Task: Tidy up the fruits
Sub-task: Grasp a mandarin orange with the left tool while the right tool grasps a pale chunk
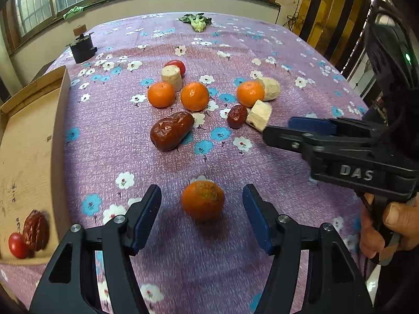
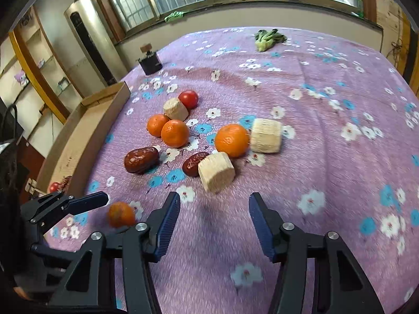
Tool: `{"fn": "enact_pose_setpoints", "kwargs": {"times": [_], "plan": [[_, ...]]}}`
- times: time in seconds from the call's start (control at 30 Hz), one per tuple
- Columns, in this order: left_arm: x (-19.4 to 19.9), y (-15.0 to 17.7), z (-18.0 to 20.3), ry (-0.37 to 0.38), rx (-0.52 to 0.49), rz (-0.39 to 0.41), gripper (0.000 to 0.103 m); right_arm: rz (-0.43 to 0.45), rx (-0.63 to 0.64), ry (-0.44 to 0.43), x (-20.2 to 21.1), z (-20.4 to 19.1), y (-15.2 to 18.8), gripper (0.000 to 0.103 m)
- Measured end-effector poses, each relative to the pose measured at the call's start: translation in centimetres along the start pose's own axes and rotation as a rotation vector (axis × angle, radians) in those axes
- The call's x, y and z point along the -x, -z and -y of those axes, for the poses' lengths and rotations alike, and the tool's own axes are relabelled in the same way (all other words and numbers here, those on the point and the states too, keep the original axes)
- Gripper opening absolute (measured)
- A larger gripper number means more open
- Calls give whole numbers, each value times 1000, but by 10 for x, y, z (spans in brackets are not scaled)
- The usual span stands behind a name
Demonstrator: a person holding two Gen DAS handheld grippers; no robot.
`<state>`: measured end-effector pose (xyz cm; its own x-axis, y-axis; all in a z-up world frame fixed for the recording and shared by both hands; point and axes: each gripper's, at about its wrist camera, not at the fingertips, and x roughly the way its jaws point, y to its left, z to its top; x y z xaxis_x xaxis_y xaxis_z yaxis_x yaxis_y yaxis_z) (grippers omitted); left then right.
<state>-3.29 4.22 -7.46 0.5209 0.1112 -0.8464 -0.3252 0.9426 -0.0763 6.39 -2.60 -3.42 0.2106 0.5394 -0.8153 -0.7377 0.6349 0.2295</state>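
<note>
A purple flowered tablecloth (image 1: 262, 60) covers the whole table, and a shallow cardboard tray (image 1: 28, 141) lies along its left edge, holding a red date (image 1: 35, 230) and a cherry tomato (image 1: 17, 246) in its near corner.

The left gripper (image 1: 201, 204) has its jaws spread wide, one on either side of a lone mandarin (image 1: 203, 200) that sits on the cloth near the front edge; the pads stand clear of the fruit. The right gripper (image 2: 214, 209) also stands apart and grips nothing, its tips just short of a pale corn-cob chunk (image 2: 216, 171), with only cloth between the fingers.

Farther back the rest of the produce lies in a loose cluster: three mandarins (image 1: 195, 96), a large red date (image 1: 171, 130), a smaller date (image 1: 237, 116) touching the near cob chunk, two more cob pieces (image 1: 171, 77), and a tomato (image 1: 178, 66) behind the far-left cob. A dark small device (image 1: 82, 45) stands at the far left, and a leafy green vegetable (image 1: 196, 21) lies at the far edge.
</note>
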Motion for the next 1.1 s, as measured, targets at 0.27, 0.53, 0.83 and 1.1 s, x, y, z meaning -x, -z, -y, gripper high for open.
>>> {"fn": "enact_pose_setpoints", "kwargs": {"times": [0.27, 0.53, 0.83, 1.1], "plan": [[-9, 4, 8, -29, -75, 19, 44, -1, 32, 44, -26, -2, -13, 39], [1, 4, 4, 22, -68, 30, 30, 7, 28, 10, -12, -5, -8, 34], [40, 1, -15, -3, -22, 106, 30, 71, 33, -40, 33, -22, -3, 34], [75, -1, -50, -133, 40, 176, 30, 101, 76, -109, 51, -54, -8, 34]]}}
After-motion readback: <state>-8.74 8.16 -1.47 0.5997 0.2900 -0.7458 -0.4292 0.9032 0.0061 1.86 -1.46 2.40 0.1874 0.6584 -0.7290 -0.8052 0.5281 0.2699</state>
